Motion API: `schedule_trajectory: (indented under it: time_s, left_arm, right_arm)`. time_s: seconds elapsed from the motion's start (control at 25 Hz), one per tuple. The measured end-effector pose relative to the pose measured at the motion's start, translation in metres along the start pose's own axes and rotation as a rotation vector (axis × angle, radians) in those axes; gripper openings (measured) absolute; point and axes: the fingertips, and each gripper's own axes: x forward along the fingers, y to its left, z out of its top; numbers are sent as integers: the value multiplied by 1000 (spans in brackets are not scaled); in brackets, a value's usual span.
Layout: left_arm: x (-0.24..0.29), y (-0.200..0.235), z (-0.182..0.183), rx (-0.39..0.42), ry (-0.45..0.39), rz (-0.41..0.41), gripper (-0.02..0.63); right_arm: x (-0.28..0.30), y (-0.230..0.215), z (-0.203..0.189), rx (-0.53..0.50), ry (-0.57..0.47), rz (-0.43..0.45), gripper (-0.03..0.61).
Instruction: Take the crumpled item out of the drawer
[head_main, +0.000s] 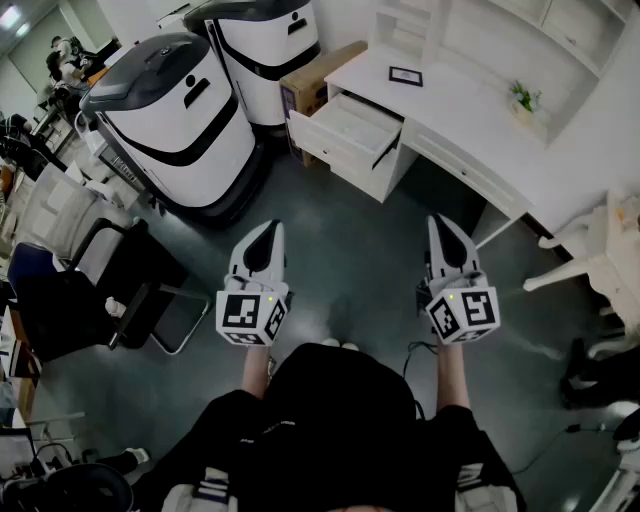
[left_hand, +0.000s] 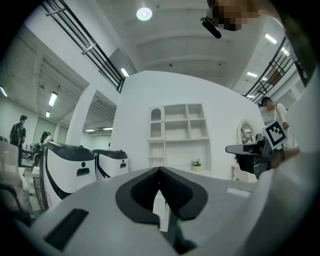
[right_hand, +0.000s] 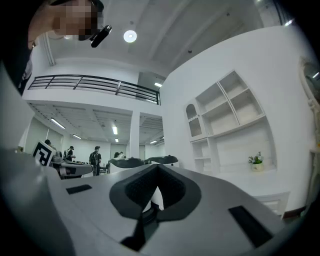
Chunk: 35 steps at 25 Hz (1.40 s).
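Step in hand: approach, as I judge it; both tools are held out level in front of the person, well short of the furniture, and nothing has been grasped.
Left gripper (head_main: 267, 230): fingers (left_hand: 145, 192) pressed together with nothing between them, aimed toward the white unit ahead.
Right gripper (head_main: 441, 224): fingers (right_hand: 172, 187) likewise pressed together and empty, tipped slightly upward.
Floor (head_main: 340, 240): grey stretch lying between the person and the unit.
Drawer (head_main: 318, 146): already pulled out of the white unit, its pale inside facing up, well apart from both tools.
Crumpled item: by the task it lies in that drawer, but the inside reads only as pale from the head view, so I cannot make it out.
Counter (head_main: 460, 105): white top above the drawer, carrying a small dark frame (head_main: 405, 76) and, further along, a potted plant (head_main: 522, 98).
Next move: probably step closer, spread one pair of fingers, tilt that tool down over the drawer's rim and look for the item before closing on it; a soft, crushed thing should take a light pinch.
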Motion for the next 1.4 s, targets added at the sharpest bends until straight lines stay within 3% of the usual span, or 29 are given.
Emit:
schedule_trajectory:
  time_s: [0.92, 1.4]
  left_arm:
    - [9, -21, -17, -18, 49, 28, -2]
    - [93, 36, -37, -42, 62, 38, -3]
  right_arm:
    - [9, -19, -13, 58, 17, 55, -9]
    - [107, -40, -42, 57, 52, 66, -9]
